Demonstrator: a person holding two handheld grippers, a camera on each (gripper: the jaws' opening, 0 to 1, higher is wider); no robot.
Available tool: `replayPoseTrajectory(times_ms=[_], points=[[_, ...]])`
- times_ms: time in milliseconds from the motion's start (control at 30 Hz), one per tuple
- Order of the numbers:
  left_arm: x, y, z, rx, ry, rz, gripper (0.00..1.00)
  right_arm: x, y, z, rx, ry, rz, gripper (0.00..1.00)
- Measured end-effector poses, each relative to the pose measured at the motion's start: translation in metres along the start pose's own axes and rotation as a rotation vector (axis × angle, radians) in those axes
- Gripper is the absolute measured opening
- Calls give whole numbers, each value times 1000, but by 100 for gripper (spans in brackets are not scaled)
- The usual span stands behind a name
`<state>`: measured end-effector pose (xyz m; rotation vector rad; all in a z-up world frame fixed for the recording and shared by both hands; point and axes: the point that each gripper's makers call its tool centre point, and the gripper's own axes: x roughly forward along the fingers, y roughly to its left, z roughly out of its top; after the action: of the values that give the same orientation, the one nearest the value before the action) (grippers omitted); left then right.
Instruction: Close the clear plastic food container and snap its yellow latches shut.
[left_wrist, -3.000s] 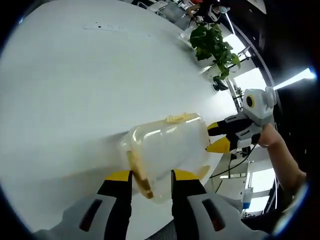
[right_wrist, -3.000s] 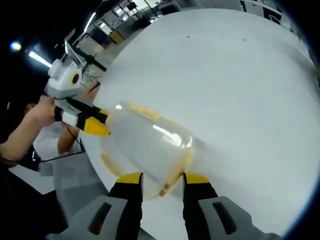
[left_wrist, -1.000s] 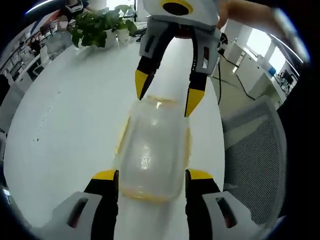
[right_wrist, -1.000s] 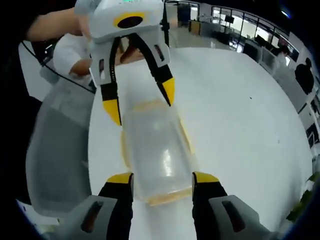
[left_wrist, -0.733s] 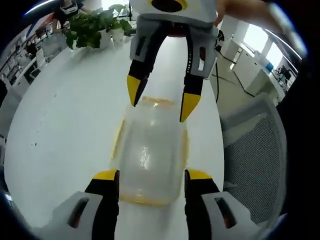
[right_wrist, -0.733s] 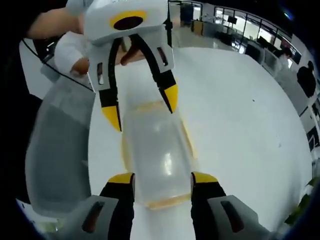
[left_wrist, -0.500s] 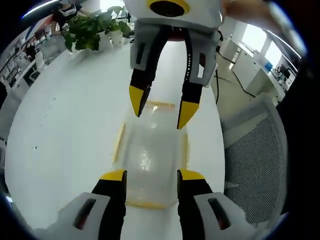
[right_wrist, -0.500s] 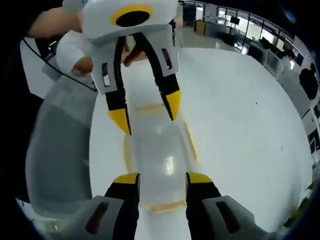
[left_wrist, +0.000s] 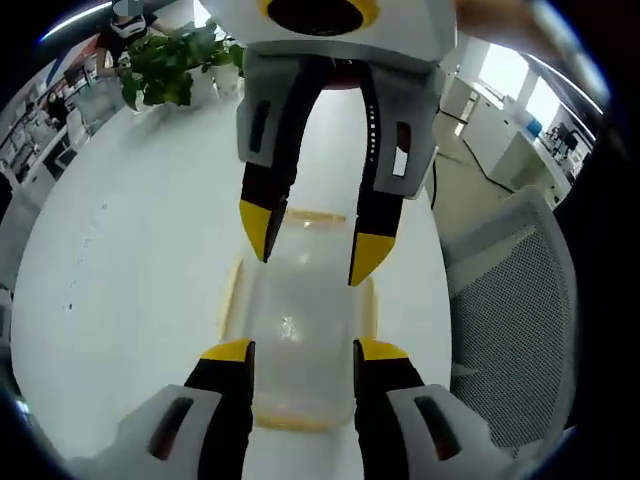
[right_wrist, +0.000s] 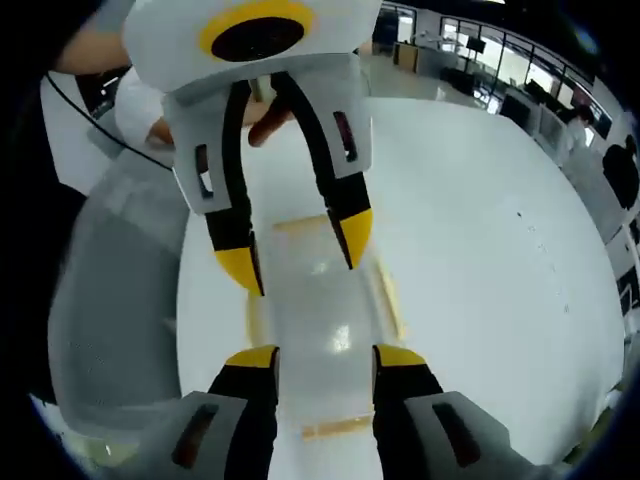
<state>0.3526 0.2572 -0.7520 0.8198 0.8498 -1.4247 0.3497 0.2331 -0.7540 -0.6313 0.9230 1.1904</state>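
Observation:
The clear plastic container (left_wrist: 300, 310) lies flat on the white table (left_wrist: 120, 250), lid on, with yellow latches (left_wrist: 315, 215) at its ends and along its sides. My left gripper (left_wrist: 304, 350) straddles its near end, jaws closed in against the two long sides. From the top of the left gripper view, my right gripper (left_wrist: 314, 242) comes down over the far end, yellow tips at the container's edges. In the right gripper view the same container (right_wrist: 320, 300) runs between the right gripper (right_wrist: 326, 357) and the left gripper (right_wrist: 298, 252) opposite. A side latch (right_wrist: 388, 285) lies flat on the table.
The container sits close to the table's edge, beside a grey mesh chair (left_wrist: 510, 300), which is also in the right gripper view (right_wrist: 110, 300). A potted plant (left_wrist: 160, 70) stands at the far end of the table. Open white tabletop (right_wrist: 480, 220) stretches to the other side.
Both pairs of jaws have narrowed from wide of the container to against its sides. The two grippers have drawn nearer each other over the lid. The container stays on the table.

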Motion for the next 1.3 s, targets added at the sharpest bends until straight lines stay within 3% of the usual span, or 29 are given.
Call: replayPoseTrajectory(times_ms=[533,867,1000,1100,1167,1300], points=[[8,-7,-4,45,29,13,36,3,-15,13,-8,-32,-29,37],[8,-11,-1,24,1,21,40,12,-28,12,28,-10,-28,45],[9,-14,0,5,-31,34,41,16,-24,17,44,-21,5,49],[9,-19,1,2,-44,35,44,21,-21,9,31,21,33,54],[10,-19,1,-7,-53,44,53,23,-16,5,43,39,59,58],[9,-22,0,2,-54,37,52,21,-9,0,39,58,106,58]])
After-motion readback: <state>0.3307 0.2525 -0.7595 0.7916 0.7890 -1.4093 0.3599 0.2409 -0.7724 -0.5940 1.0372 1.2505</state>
